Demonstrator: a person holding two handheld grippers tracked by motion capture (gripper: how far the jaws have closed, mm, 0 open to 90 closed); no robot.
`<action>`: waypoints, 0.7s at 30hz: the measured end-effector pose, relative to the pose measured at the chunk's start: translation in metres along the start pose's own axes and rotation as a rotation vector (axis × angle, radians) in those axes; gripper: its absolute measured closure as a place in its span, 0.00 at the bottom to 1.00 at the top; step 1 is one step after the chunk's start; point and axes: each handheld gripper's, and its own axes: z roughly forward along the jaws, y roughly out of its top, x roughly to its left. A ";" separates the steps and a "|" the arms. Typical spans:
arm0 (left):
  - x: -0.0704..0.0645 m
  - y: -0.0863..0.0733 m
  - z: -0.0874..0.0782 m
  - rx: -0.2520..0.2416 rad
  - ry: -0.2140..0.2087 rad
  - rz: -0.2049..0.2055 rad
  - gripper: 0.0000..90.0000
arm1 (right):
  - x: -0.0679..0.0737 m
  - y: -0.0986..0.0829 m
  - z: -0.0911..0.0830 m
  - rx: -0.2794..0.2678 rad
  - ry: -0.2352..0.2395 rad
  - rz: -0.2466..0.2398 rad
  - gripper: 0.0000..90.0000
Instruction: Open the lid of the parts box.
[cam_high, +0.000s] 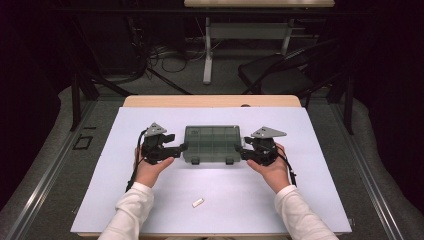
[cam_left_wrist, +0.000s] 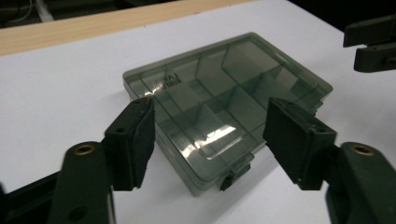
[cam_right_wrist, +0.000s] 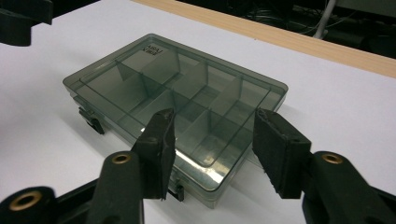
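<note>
On the white table (cam_high: 150, 200), both open, empty tools (cam_high: 182, 147) (cam_high: 239, 150) flank the closed smoky box (cam_high: 212, 143), its contents indistinct

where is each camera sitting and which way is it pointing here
High view: fixed above the person's side, looking forward and down on the table; forearms, hands, left tool and right tool flank the smoky box.
Left gripper view: rides the left tool, looking along its open jaws at the box's left end.
Right gripper view: rides the right tool, facing the box's other end.
Shared: the closed, compartmented box and white table.
</note>
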 end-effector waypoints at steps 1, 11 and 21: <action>-0.002 -0.001 0.001 0.007 0.000 0.000 0.39 | 0.000 -0.001 0.001 0.001 0.004 -0.010 0.55; -0.013 -0.010 0.002 -0.018 -0.001 -0.024 0.53 | 0.010 -0.014 0.000 -0.013 0.054 0.029 0.60; -0.020 -0.025 0.007 -0.051 -0.099 -0.034 0.69 | 0.020 -0.029 0.005 -0.018 0.091 -0.018 0.65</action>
